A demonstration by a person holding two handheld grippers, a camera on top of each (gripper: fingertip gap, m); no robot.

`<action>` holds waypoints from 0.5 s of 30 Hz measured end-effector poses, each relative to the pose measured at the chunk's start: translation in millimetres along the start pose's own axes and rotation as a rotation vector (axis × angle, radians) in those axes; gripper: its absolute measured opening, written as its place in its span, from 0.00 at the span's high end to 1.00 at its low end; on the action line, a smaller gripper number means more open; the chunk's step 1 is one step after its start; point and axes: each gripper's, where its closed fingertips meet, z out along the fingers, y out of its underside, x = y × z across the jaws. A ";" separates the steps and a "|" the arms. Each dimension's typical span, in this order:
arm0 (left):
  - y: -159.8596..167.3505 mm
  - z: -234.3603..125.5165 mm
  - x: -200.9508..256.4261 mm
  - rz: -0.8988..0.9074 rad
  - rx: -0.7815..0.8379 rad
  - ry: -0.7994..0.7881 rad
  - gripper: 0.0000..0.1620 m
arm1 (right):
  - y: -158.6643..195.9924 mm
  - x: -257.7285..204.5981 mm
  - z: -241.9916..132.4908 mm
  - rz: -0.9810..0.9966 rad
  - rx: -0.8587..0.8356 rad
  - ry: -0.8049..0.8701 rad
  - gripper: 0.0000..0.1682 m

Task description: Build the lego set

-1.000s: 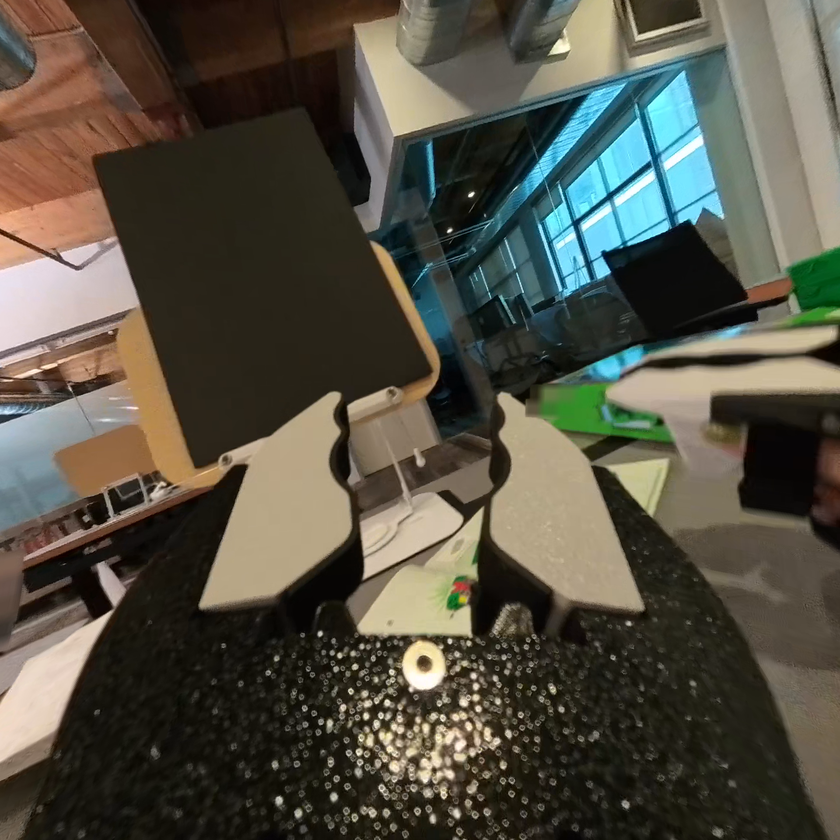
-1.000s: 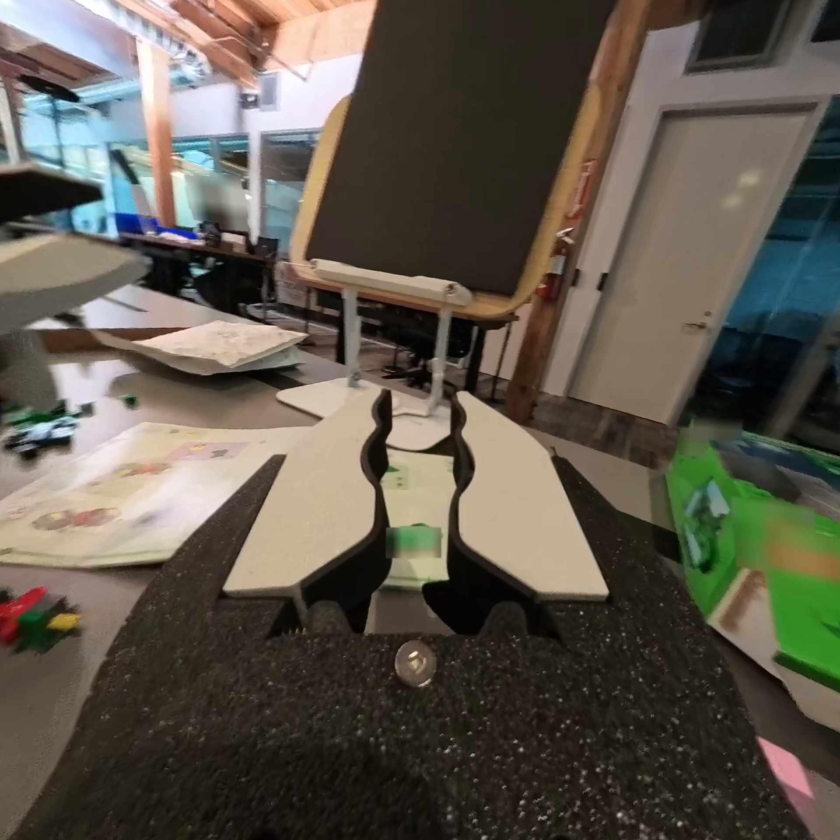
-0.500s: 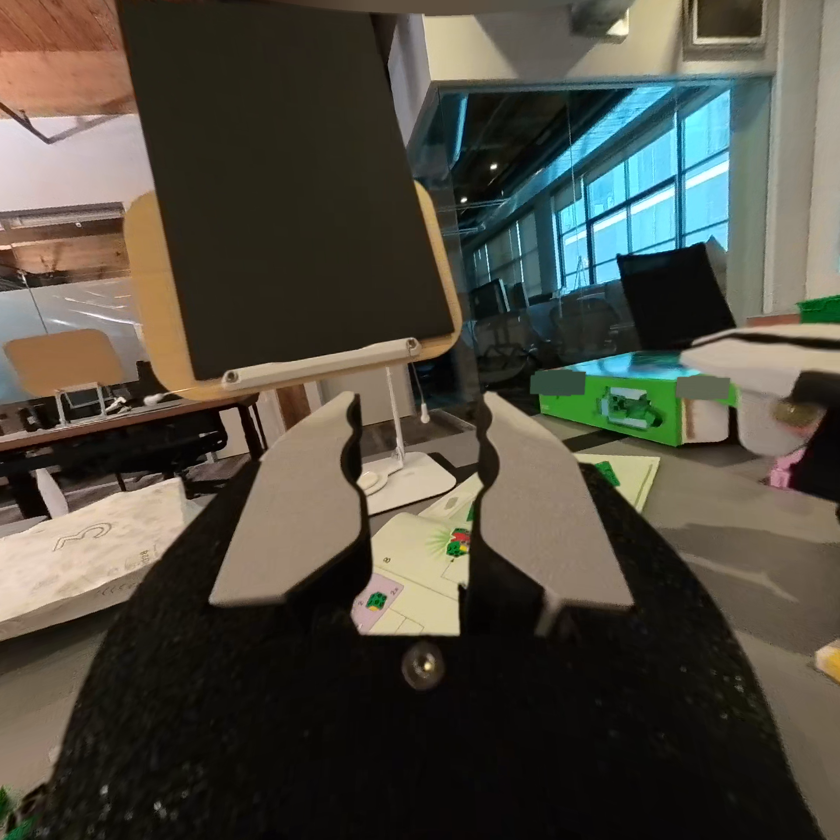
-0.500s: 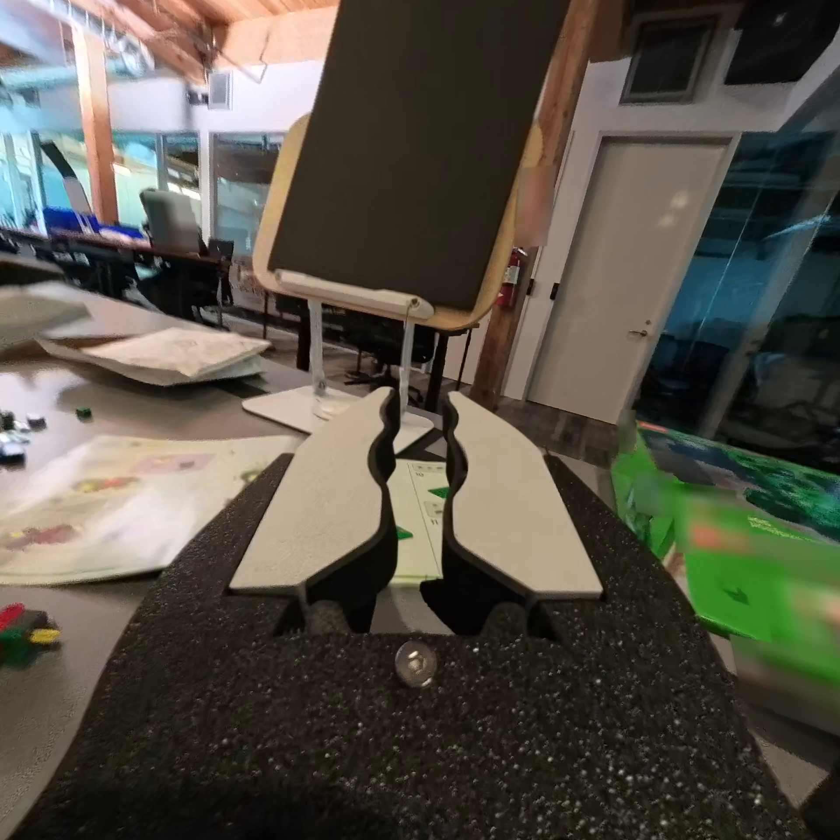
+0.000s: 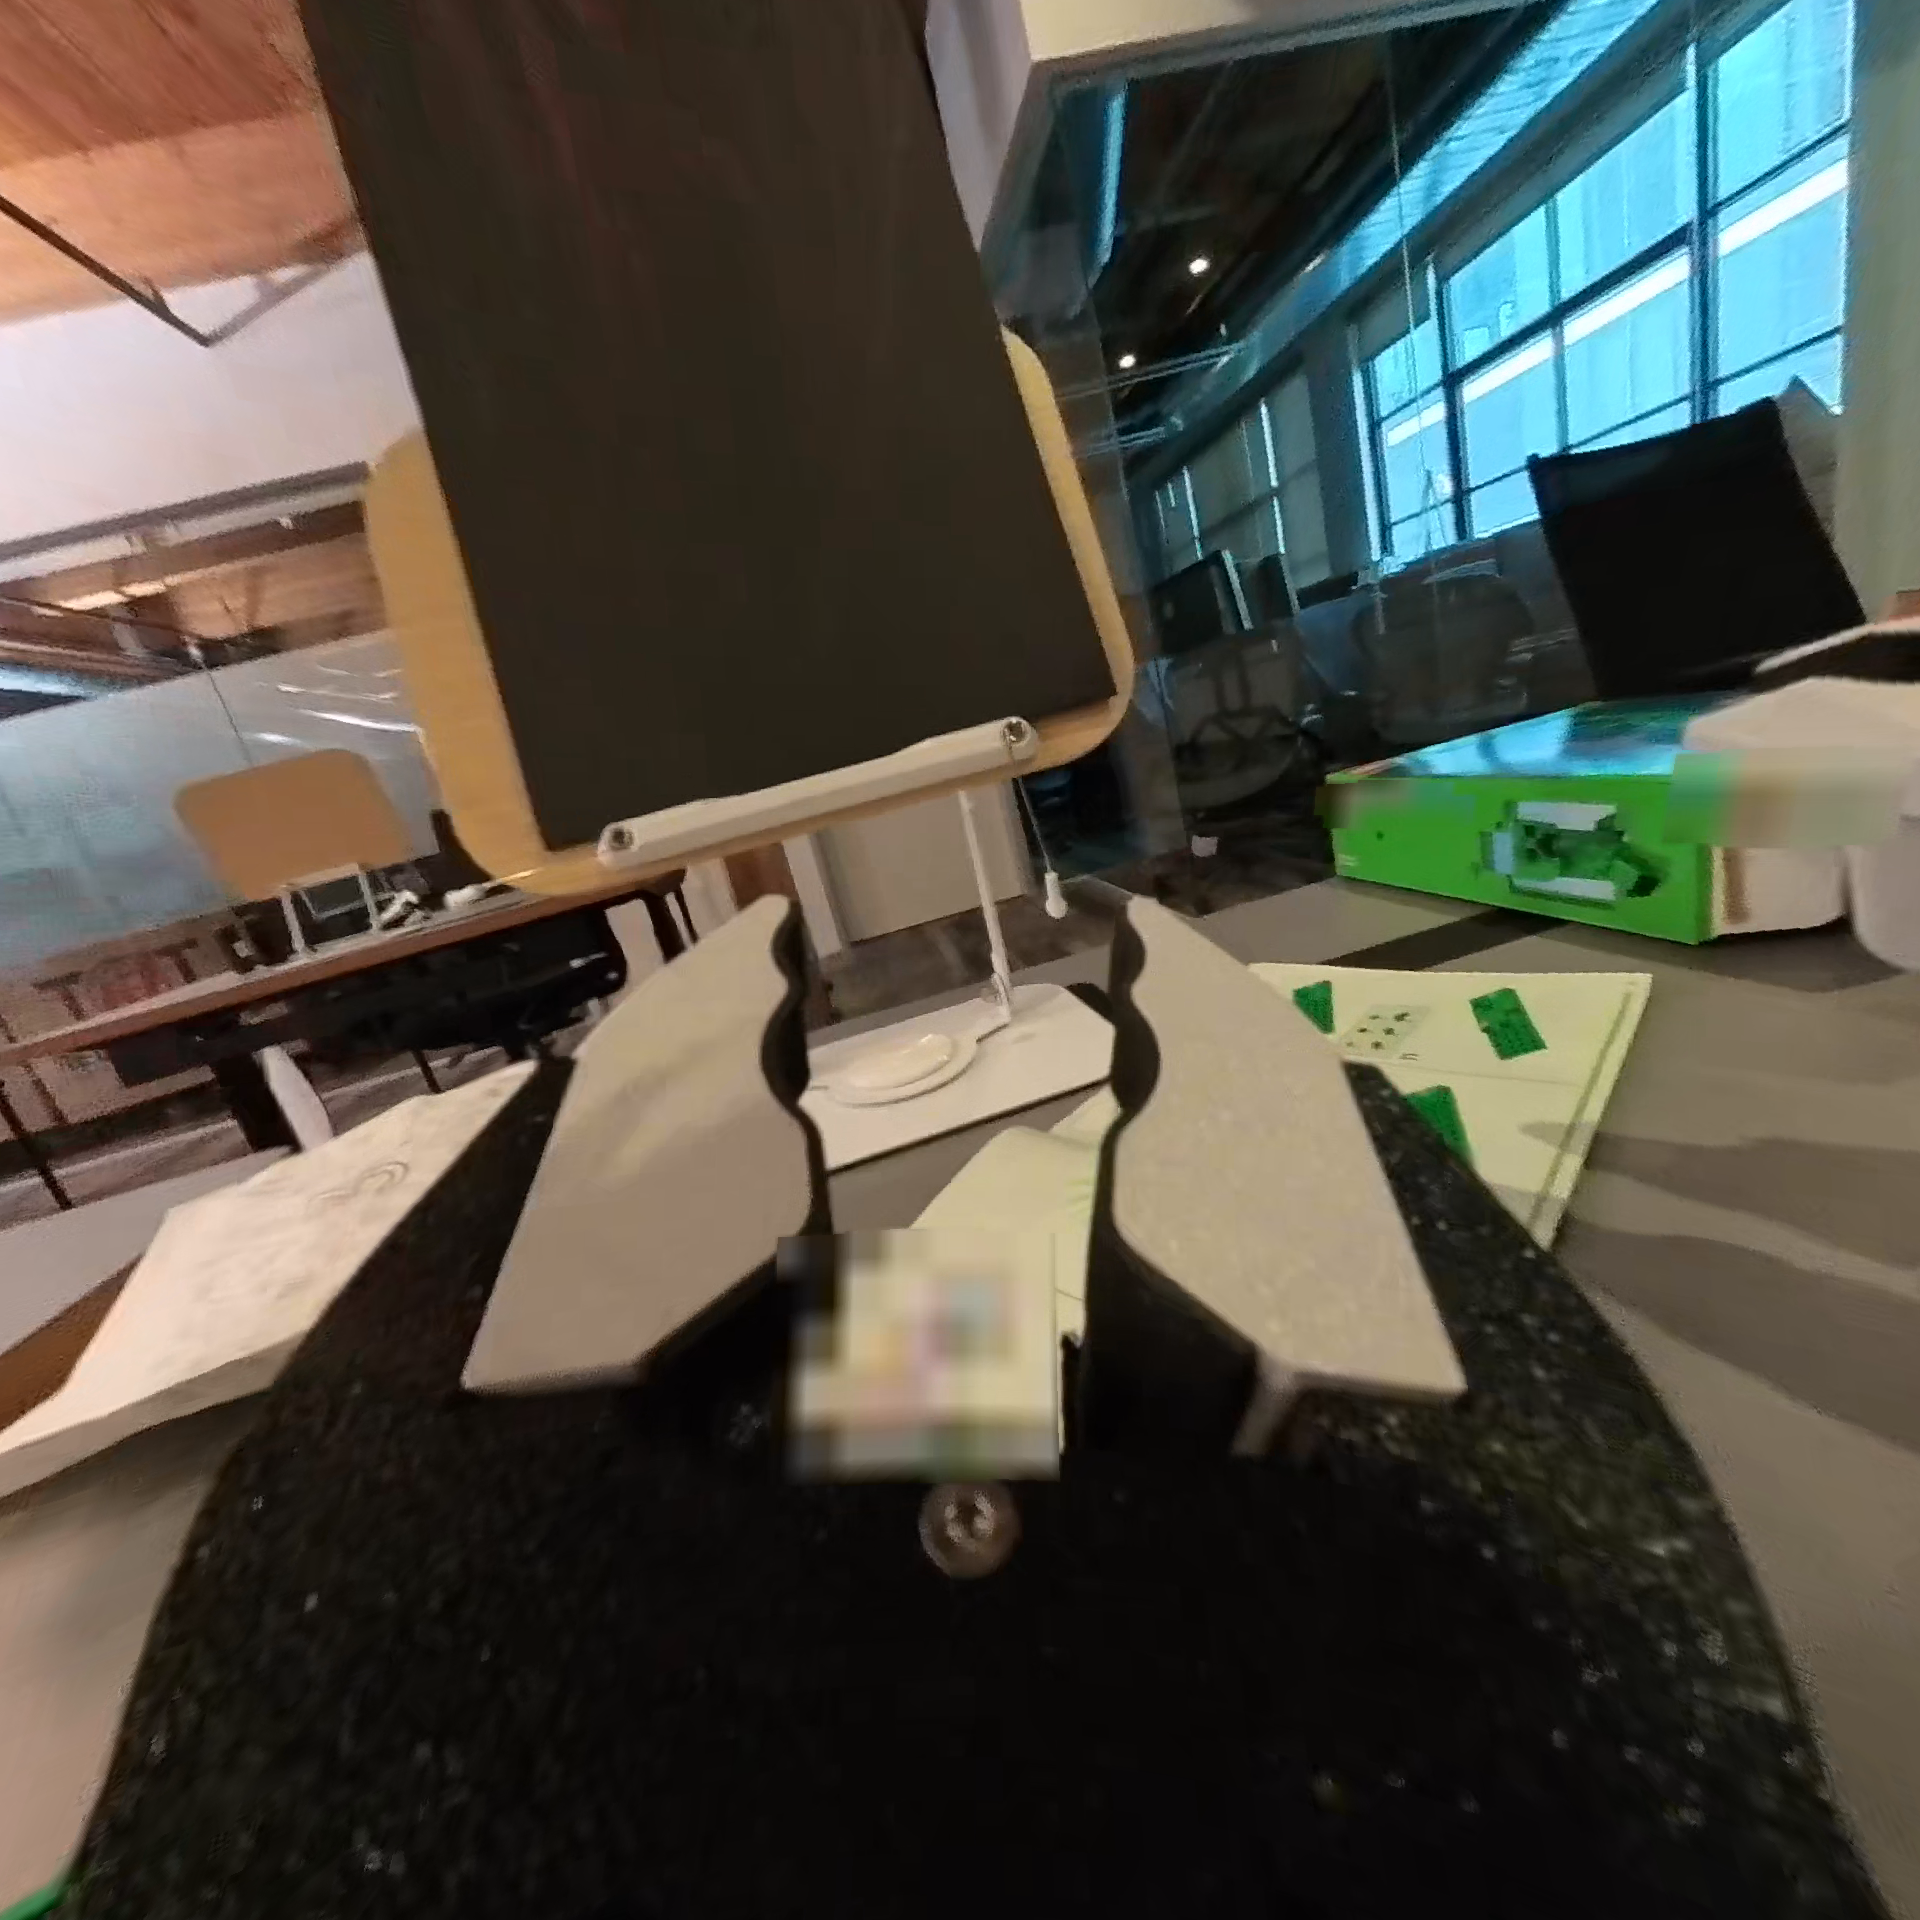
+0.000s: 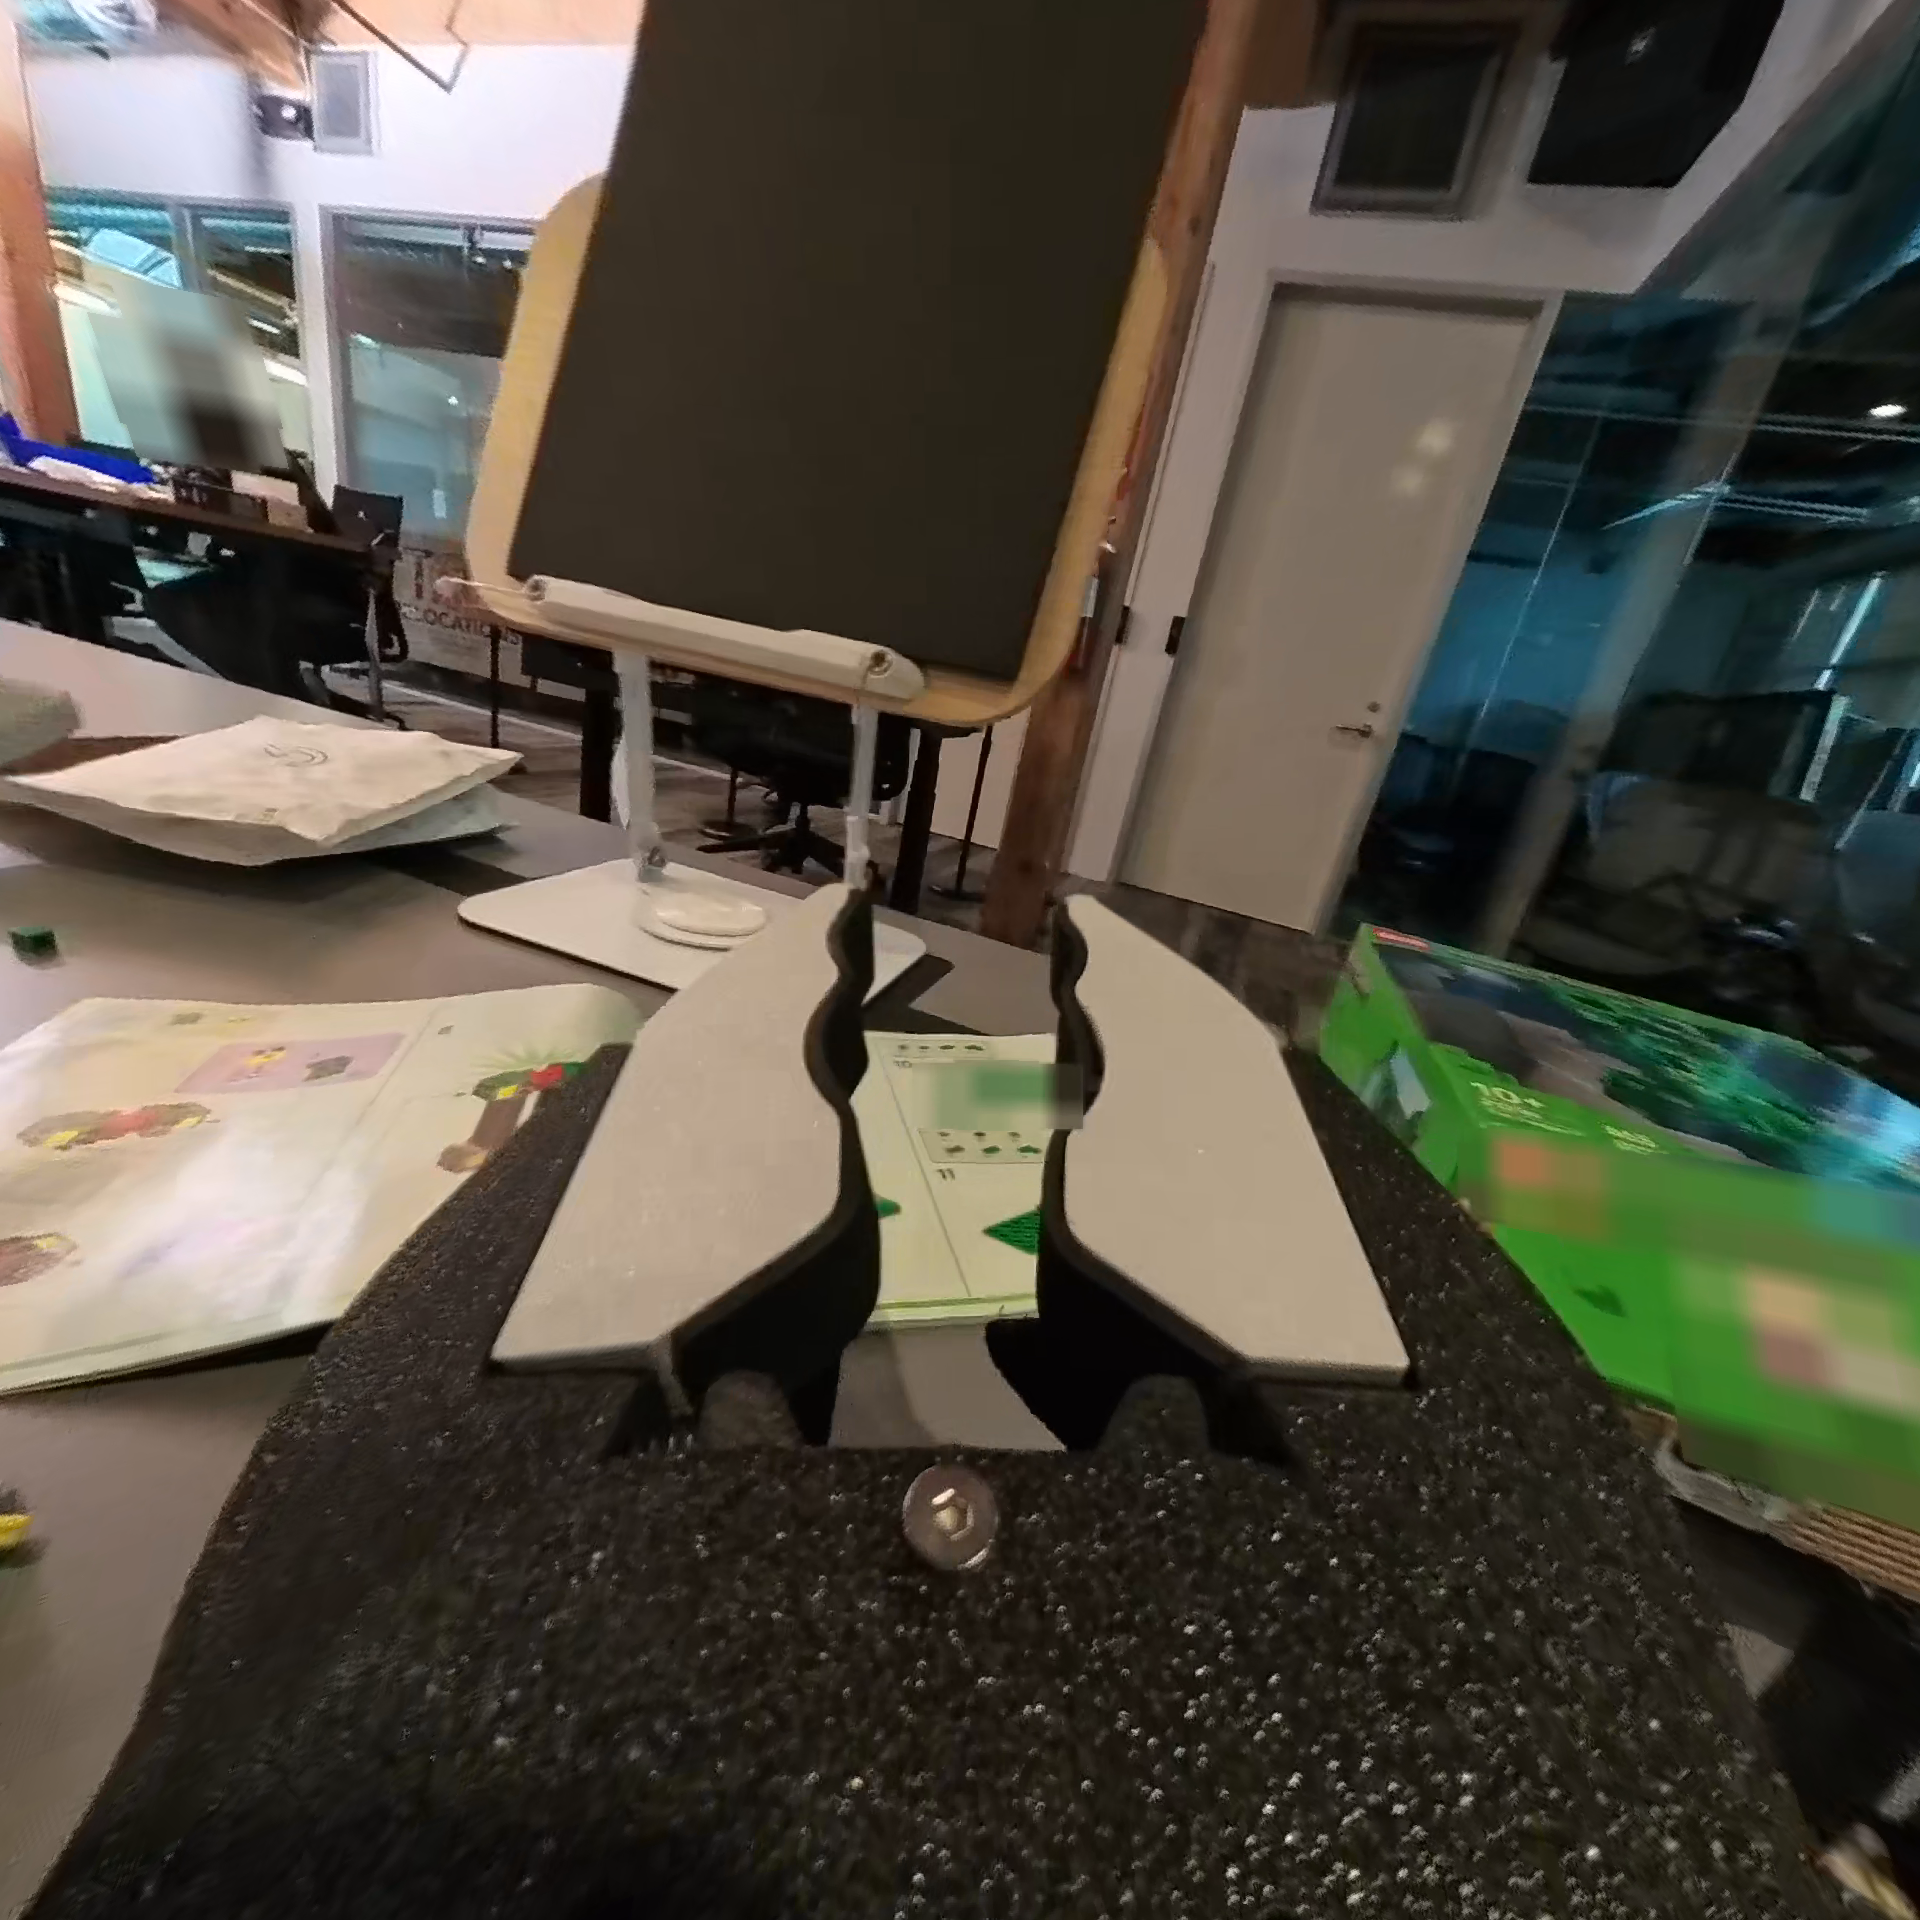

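Since the earlier frame you spread your right tongs (image 6: 954,925) wider; both they and your left tongs (image 5: 954,920) hung empty and parted above the instruction booklet (image 6: 260,1132) on the surface (image 6: 270,935).

You have a grey table (image 6: 156,1475) in front of you. An open instruction booklet (image 6: 239,1132) lies flat on it. Behind the booklet stands the white base of a stand (image 6: 582,920) that holds up a dark board. A white paper bag (image 6: 260,790) lies far left. A green box (image 6: 1621,1132) sits on the right. One tiny green brick (image 6: 31,940) lies by the left edge.
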 end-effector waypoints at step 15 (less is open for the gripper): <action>7.6 -23.0 -59.1 0.043 -0.087 -0.180 0.55 | -11.7 -10.2 -14.5 -0.049 0.119 -0.106 0.90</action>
